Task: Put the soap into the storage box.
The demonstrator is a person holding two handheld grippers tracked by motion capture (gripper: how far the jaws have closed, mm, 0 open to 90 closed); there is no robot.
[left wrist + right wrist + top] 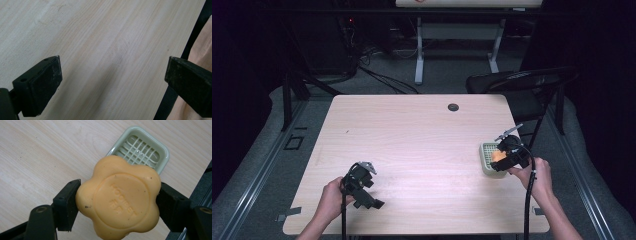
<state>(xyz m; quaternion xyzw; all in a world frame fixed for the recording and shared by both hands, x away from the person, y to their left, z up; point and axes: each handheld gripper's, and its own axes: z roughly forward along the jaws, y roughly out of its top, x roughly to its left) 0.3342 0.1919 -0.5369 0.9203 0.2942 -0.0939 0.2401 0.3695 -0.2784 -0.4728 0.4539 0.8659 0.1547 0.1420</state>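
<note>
Near the front edge of the bench (412, 125), the left gripper (371, 199) has its fingers (40, 85) spread wide with nothing between them. Farther off, the right gripper (502, 159) squeezes an orange flower-shaped soap (118, 198) from both sides. The soap hangs just above the near end of the green soap dish (147, 143), so this hand is the close one.

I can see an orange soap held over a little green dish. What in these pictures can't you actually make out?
- Raised lettering on the soap: right gripper view, too soft to read in full.
- Near part of the soap dish: right gripper view, covered by the soap.
- Soap and dish in the high view: too small, partly behind the right gripper.
- Right jaw of the left gripper: left gripper view, cut off by the edge.
</note>
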